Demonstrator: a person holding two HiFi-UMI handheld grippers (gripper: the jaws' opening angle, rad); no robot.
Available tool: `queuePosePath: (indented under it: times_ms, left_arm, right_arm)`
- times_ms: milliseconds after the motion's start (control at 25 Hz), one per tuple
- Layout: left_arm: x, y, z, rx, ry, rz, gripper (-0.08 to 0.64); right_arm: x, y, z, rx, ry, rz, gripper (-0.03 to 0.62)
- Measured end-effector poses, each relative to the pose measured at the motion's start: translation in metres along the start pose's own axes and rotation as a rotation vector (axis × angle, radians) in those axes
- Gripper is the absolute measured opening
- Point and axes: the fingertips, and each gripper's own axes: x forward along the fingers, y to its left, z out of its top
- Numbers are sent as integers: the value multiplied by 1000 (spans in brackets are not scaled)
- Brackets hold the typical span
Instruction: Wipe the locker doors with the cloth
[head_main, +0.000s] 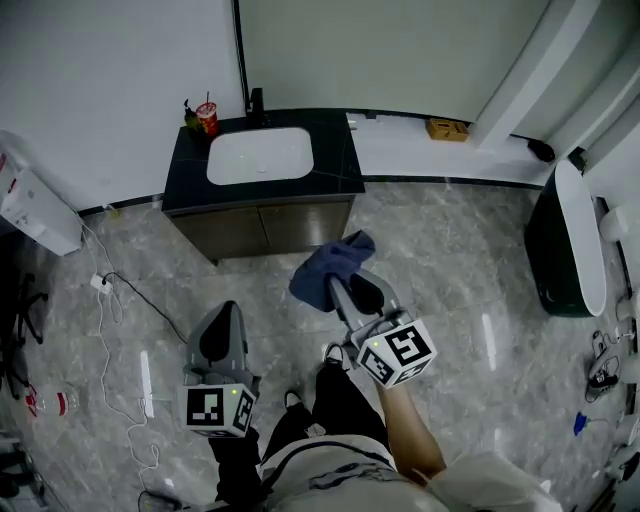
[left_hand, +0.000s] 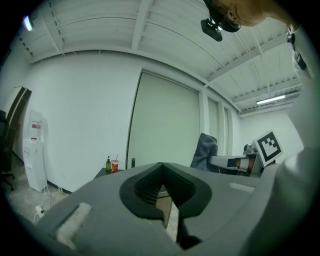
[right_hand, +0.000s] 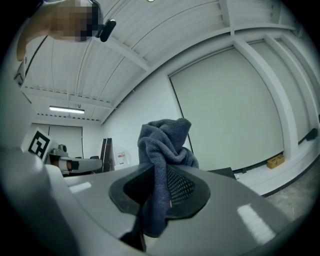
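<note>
A dark blue cloth (head_main: 332, 266) hangs bunched from my right gripper (head_main: 340, 287), whose jaws are shut on it; in the right gripper view the cloth (right_hand: 165, 137) sticks up above the pads and trails down between them. My left gripper (head_main: 226, 310) is held lower left of it, shut with nothing in its jaws (left_hand: 161, 166). Ahead of both stands a sink unit with a black top (head_main: 335, 165), a white basin and brown cabinet doors (head_main: 265, 228). Both grippers are short of the doors. The left gripper view also catches the cloth (left_hand: 205, 150).
A red cup (head_main: 207, 118) and a small bottle stand on the counter's back left corner. A white water dispenser (head_main: 35, 210) is at the left wall, with a cable and socket (head_main: 100, 283) on the floor. A black and white curved unit (head_main: 570, 240) is at the right.
</note>
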Motion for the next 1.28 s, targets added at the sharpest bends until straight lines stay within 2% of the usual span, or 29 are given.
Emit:
queuePosePath:
  times_ms: [160,320,440,880,1280]
  left_arm:
    - [-30,-1,0,-16,5,-19,0]
    - [-46,-19,4,-3,-13,-27,0]
    - [-50,-32,2,6,-6,-34,0]
    - [-42,-46,25,45,-49,-15,0]
    - [-34,-62,32,48,-65,-17,0]
  right_arm:
    - [-26,25,8,-18,-9,-26,66]
    - [-51,27,13,-22,-17,-45,65]
    - [-63,26,11,11,-19,-39,61]
    - [-72,17,39,-25,-64,-21,55]
    - [-76,9,54,-36,-92,5,57]
